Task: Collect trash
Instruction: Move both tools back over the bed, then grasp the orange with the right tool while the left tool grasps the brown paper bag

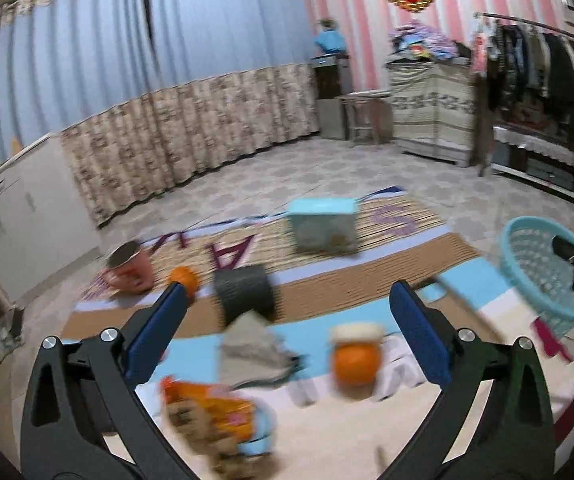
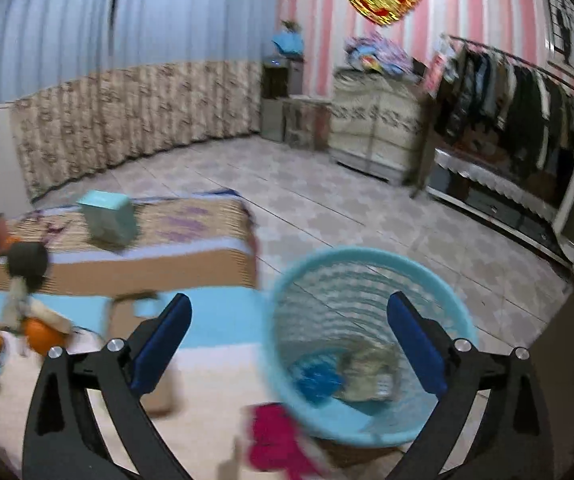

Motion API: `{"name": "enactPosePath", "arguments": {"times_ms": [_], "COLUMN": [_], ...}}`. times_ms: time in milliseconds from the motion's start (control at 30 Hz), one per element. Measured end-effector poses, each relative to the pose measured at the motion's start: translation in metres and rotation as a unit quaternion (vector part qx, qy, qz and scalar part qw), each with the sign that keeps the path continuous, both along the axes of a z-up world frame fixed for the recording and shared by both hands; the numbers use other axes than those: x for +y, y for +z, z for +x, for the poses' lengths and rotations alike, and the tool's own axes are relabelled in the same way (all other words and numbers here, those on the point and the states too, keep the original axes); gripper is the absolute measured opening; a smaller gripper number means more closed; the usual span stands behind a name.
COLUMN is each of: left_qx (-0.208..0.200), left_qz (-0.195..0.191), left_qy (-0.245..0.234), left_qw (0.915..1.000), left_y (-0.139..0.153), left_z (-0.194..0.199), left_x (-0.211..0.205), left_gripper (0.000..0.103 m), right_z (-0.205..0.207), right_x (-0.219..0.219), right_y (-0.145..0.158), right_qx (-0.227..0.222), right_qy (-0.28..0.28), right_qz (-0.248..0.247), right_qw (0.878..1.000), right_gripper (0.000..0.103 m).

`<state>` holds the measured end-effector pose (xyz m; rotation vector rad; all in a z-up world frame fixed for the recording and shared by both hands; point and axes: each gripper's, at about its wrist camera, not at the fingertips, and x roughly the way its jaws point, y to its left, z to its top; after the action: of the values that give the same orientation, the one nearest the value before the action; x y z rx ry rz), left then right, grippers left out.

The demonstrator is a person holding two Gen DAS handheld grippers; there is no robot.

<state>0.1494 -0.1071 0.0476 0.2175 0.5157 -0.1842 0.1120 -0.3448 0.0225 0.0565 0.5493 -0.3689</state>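
My left gripper [image 1: 287, 292] is open and empty above a mat strewn with items: an orange snack wrapper [image 1: 207, 412], a crumpled grey paper [image 1: 253, 348], an orange [image 1: 355, 360] and a dark grey roll [image 1: 245, 294]. The light blue mesh basket [image 1: 543, 268] stands at the right. My right gripper [image 2: 287, 308] is open and empty, just above the basket [image 2: 367, 272], which holds a blue wrapper [image 2: 319, 378] and a beige crumpled wrapper [image 2: 367, 372]. The frames are motion-blurred.
A teal box [image 1: 323, 224], a pink cup [image 1: 129, 266] on its side and a second orange [image 1: 185, 278] lie farther back on the mat. A magenta cloth [image 2: 275, 440] lies next to the basket. Curtains, a cabinet and a clothes rack [image 2: 519, 92] line the walls.
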Motion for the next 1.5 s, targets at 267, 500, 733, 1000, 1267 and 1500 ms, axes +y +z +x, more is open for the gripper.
{"name": "enactPosePath", "arguments": {"times_ms": [267,500,733,1000,1267,1500], "left_qx": [0.023,0.054,0.071,0.087,0.116,0.130], "left_qz": [-0.005,-0.017,-0.034,-0.044,-0.074,-0.047], "left_qy": [0.074,0.108,0.137,0.135,0.121,0.098], "left_qw": [0.9970,0.9925,0.9873,0.9860,0.9831,0.9855], "left_y": [-0.025,-0.048,-0.059,-0.070,-0.081,-0.093], "left_z": [0.026,0.045,0.057,0.063,0.057,0.040], "left_x": [0.085,0.134,0.157,0.163,0.161,0.135], "left_gripper": [0.098,0.098,0.098,0.098,0.098,0.097], "right_z": [0.032,0.048,0.053,0.061,0.069,0.064], "right_x": [0.092,0.130,0.147,0.176,0.176,0.157], "right_y": [-0.016,-0.043,-0.058,-0.074,-0.084,-0.073], "right_qx": [0.016,0.041,0.065,0.094,0.114,0.090], "right_qy": [0.070,0.114,0.128,0.149,0.193,0.176], "right_qz": [0.020,0.011,0.039,0.022,0.059,0.028], "right_qw": [0.997,0.993,0.989,0.984,0.973,0.980], "right_gripper": [0.097,0.097,0.097,0.086,0.043,0.041]}}
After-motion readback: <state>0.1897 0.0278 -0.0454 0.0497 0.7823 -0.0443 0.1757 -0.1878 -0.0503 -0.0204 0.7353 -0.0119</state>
